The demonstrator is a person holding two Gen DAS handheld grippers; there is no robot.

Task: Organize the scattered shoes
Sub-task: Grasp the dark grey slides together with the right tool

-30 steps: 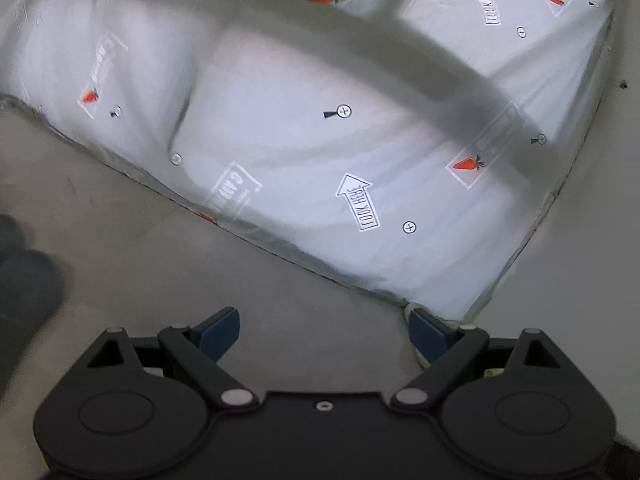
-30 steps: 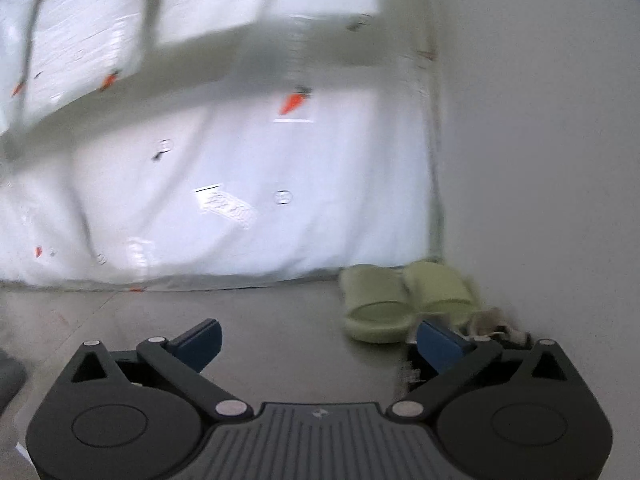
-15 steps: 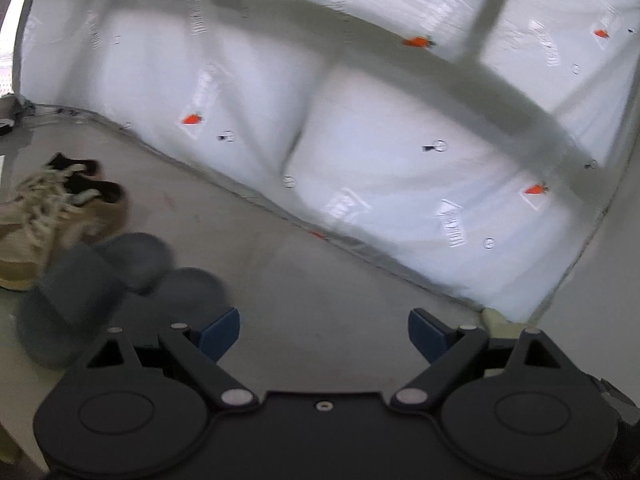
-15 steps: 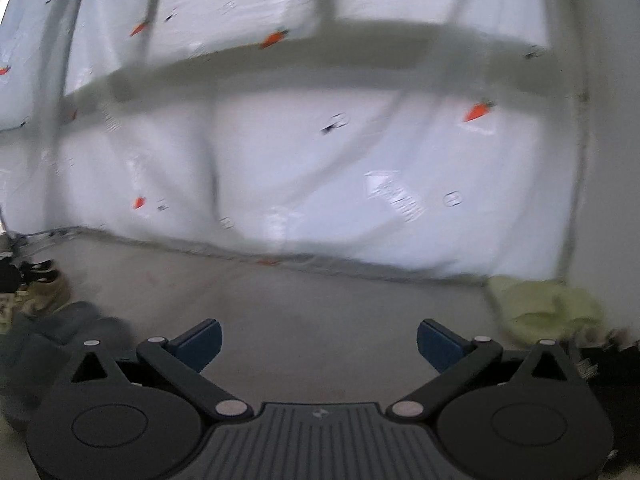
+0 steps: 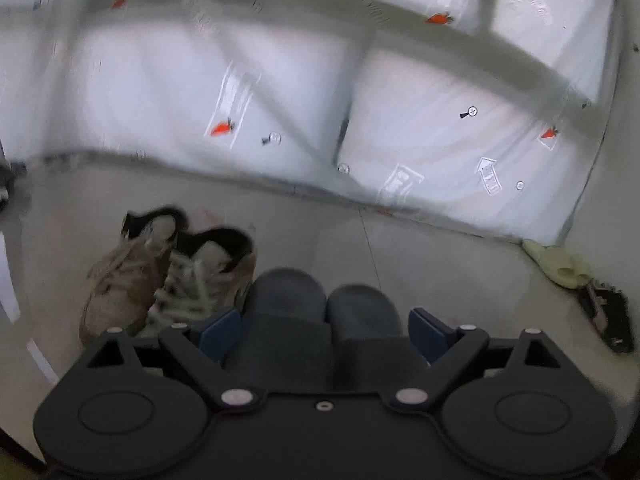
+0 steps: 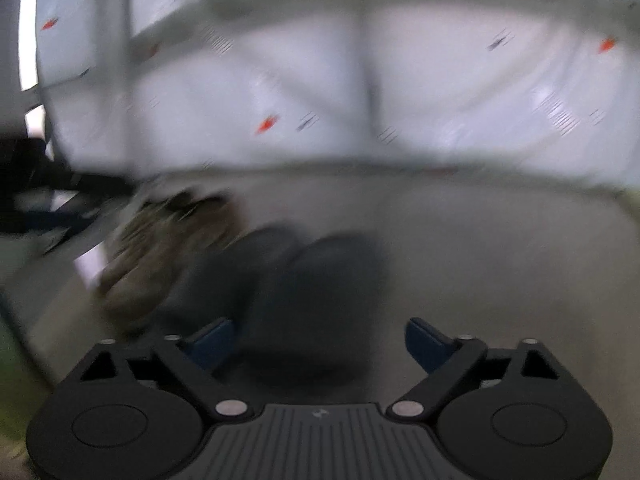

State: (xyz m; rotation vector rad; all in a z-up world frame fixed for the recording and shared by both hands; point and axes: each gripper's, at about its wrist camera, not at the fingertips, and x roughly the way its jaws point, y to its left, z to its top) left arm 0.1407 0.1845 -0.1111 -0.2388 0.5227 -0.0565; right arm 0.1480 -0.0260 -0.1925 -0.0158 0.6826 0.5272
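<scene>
The left gripper (image 5: pixel 324 330), jaws wide apart, frames two dark grey slippers (image 5: pixel 320 304) on the floor (image 5: pixel 460 264). Tan sneakers (image 5: pixel 168 272) sit just left; green slippers (image 5: pixel 560 264) lie far right.

Floor (image 5: pixel 460 264) runs back to a printed plastic sheet (image 5: pixel 440 120) hung along the rear, meeting a wall (image 5: pixel 612 216) at the right corner. Left wrist view: pair of slides (image 5: pixel 320 300) side by side, directly ahead of the left gripper (image 5: pixel 326 330), between its spread fingers. Pair of lace-up sneakers (image 5: pixel 172 276) just left of the slides, the nearer sneaker touching the left slide. Far right, in the corner where sheet meets wall, another pair of slides (image 5: pixel 560 264); nearer along the wall, a further shoe (image 5: pixel 608 316). Right wrist view, blurred: slides (image 6: pixel 304 280) ahead of the right gripper (image 6: pixel 318 340), sneakers (image 6: pixel 160 256) left of them, sheet (image 6: pixel 360 100) behind.
</scene>
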